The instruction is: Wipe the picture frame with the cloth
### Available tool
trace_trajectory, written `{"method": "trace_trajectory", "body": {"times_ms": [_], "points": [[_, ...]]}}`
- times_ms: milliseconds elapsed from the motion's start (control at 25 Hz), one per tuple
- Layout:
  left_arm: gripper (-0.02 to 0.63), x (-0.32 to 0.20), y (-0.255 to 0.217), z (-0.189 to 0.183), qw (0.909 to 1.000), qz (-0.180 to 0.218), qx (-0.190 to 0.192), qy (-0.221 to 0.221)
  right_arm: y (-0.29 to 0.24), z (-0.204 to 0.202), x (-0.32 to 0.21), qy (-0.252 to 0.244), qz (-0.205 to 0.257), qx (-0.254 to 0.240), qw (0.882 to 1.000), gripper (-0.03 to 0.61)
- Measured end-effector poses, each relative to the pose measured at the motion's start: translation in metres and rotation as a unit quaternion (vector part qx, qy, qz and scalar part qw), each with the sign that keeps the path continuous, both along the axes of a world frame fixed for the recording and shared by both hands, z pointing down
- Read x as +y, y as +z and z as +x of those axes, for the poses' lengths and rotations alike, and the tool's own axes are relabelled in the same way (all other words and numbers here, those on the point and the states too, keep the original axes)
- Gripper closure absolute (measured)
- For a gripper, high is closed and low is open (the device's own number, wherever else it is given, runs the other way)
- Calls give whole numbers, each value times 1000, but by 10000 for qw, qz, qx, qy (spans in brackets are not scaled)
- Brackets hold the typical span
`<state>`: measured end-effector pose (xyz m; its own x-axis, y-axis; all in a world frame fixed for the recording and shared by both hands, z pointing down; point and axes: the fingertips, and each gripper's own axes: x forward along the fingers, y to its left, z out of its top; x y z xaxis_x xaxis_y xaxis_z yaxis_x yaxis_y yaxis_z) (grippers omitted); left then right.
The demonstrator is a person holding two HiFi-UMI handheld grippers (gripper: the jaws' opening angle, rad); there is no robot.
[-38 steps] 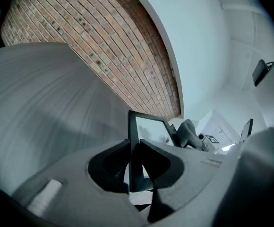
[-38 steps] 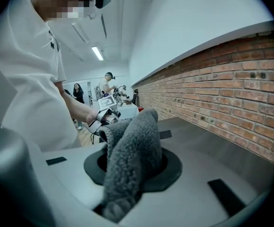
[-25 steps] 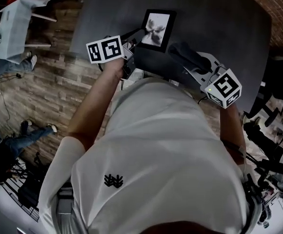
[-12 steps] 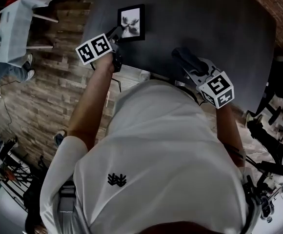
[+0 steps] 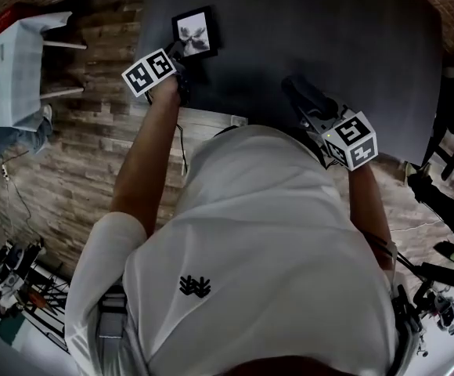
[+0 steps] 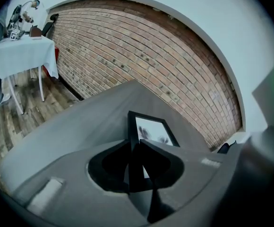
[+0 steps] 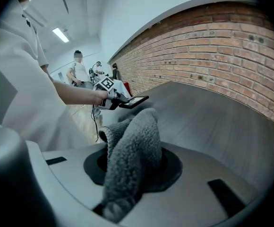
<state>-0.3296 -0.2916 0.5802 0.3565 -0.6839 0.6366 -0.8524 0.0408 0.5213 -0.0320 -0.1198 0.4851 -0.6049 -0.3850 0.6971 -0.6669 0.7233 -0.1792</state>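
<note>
A: Left gripper view: your left gripper [image 6: 133,148] clamps the picture frame [image 6: 152,130] by the table's [image 5: 329,30] left edge.
B: Your right gripper [image 7: 132,168] pinches the cloth [image 7: 136,138], over the table's near edge.

I see a dark grey bench [image 5: 329,37] filling the top of the head view. A wood-plank floor [image 5: 78,155] lies at 9 o'clock, with a white-clothed table [image 5: 16,61] at 10. A brick wall [image 6: 141,56] runs behind the bench, with a white wall [image 6: 184,13] above it and a strip light [image 7: 61,34] overhead.
</note>
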Motion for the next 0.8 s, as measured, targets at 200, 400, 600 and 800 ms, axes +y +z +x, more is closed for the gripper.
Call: {"method": "trace_trajectory", "body": {"times_ms": [200,400,600,800], "points": [[539,-24,23,-6,9991,-81,-413,81,3,7,-7,342,-12,35,9994,488],[538,-33,37,-5,9972,-126,-727,136,5,12,-3,563,2,16,9984,488],[538,-35,43,-4,9929,-134,-1165,221,2,22,10,658,-61,30,9978,488],[527,-34,40,-4,9893,-42,-1418,333,-1,28,23,729,-102,57,9973,488]]}}
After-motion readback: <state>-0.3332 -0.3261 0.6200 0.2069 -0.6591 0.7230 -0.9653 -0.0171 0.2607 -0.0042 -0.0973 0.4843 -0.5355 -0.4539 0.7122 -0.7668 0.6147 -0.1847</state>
